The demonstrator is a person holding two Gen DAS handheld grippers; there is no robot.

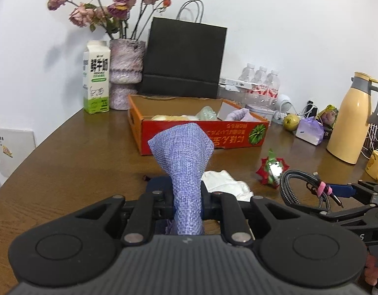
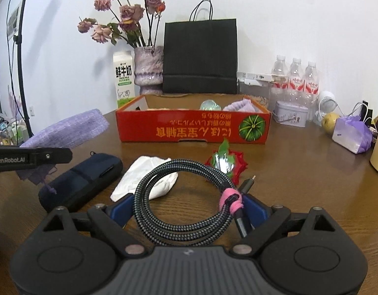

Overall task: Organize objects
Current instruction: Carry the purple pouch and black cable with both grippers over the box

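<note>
My left gripper (image 1: 187,196) is shut on a lilac woven cloth pouch (image 1: 184,157) that stands up between its fingers; the pouch also shows in the right wrist view (image 2: 68,127). My right gripper (image 2: 189,206) is open, its blue pads either side of a coiled braided cable (image 2: 186,196) with a pink tie, also seen from the left wrist (image 1: 302,184). An open red cardboard box (image 2: 193,127) holding a few items stands on the table behind. A dark blue case (image 2: 80,184), a white tissue (image 2: 144,179) and a red-green wrapped ornament (image 2: 225,162) lie in front.
Milk carton (image 1: 96,78), vase of dried roses (image 1: 126,73), black paper bag (image 1: 184,59) and water bottles (image 2: 297,81) line the wall. A yellow thermos (image 1: 353,120), pear (image 1: 291,122), purple packet (image 1: 309,130) and tin (image 2: 291,115) stand right. A lamp stand (image 2: 19,49) rises left.
</note>
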